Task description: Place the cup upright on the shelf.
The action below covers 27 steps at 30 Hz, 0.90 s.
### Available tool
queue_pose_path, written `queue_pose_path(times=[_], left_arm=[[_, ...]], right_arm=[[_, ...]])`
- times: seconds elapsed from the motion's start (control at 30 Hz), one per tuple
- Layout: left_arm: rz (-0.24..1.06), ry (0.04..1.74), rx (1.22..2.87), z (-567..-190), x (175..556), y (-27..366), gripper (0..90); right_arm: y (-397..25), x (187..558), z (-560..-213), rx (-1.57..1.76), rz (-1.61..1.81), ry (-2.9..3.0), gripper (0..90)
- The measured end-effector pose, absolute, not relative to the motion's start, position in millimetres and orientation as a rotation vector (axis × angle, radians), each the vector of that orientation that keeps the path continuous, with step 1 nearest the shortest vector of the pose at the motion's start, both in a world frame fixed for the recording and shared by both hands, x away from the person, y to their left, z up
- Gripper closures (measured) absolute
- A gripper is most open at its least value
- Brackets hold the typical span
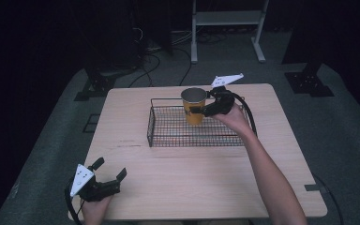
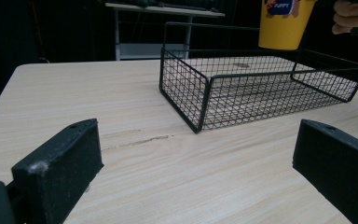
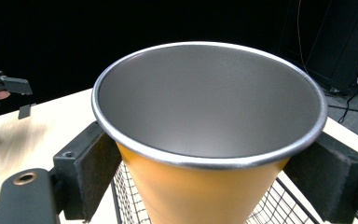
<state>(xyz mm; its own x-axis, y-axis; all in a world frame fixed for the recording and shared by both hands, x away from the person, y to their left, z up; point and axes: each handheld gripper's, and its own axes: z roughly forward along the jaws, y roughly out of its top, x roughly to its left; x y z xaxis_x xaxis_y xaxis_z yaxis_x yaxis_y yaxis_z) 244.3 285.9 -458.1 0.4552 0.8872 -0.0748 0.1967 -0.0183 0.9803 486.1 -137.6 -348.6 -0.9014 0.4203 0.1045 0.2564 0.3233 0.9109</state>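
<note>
The right tongs [image 1: 201,110] are gripping a yellow cup [image 1: 193,106] above the wire basket [image 1: 168,136], not yet set down, while the left tongs [image 1: 108,169] are resting open on the near worktop [image 1: 206,183].

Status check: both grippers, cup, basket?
Right gripper shut on yellow cup, upright, held above wire basket. Left gripper open, idle near table edge. Basket empty, path down clear.

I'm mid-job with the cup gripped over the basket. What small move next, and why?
Probably lower the right gripper straight down: its jaws clamp the yellow cup upright above the wire basket, and the left gripper view shows the cup's base clear of the mesh floor.
</note>
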Motion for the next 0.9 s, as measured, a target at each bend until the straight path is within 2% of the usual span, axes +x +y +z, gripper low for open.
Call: queue_pose_path(times=[0.9], left_arm=[[0.73,0.996,1.503,-457.4,242.3,288.6,0.1]], right_arm=[[-123.3,511.4,-394.5,0.721,1.55,2.55,13.8]])
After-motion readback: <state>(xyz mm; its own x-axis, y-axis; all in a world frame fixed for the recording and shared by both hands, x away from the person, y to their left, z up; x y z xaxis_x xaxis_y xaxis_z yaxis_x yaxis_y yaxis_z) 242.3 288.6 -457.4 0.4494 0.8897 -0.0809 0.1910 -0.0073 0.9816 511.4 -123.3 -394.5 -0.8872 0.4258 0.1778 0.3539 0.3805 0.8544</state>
